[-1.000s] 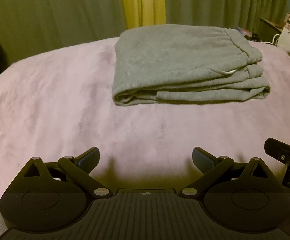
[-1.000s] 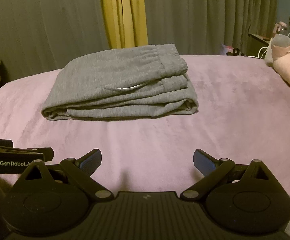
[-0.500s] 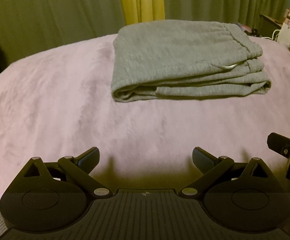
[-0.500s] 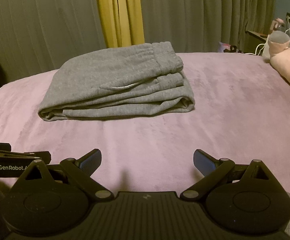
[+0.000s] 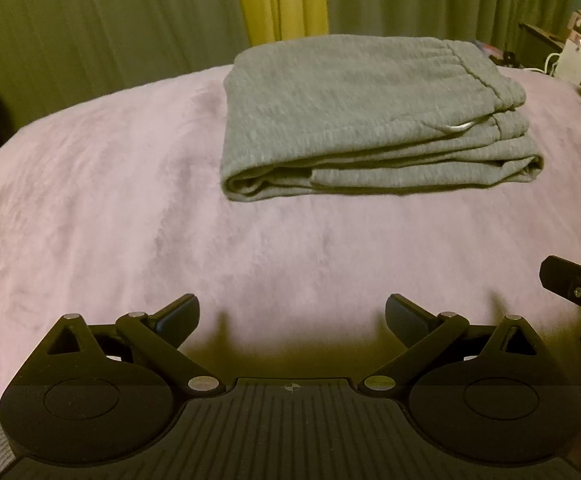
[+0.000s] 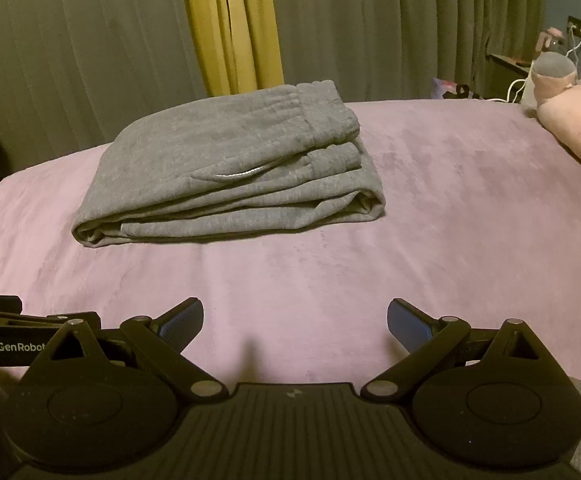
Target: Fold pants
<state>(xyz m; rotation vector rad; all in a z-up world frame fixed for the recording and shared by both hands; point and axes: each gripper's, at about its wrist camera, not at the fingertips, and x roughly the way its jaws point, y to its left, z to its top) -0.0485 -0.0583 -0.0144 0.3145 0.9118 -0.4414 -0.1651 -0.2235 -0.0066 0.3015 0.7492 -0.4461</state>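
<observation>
Fingers of left gripper (image 5: 292, 316) and right gripper (image 6: 295, 318) spread wide, holding nothing — both well short of the folded pants (image 5: 364, 120). Pants lying ahead on the bed (image 5: 90, 220), long axis crosswise to the fingers — about equally near either gripper; folding apparently complete.

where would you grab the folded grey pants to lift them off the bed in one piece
Probably the near-left rounded fold of the folded grey pants, coming in low from the front over the purple bed cover. The layers join there, while the right end shows loose stacked edges that could splay.
</observation>
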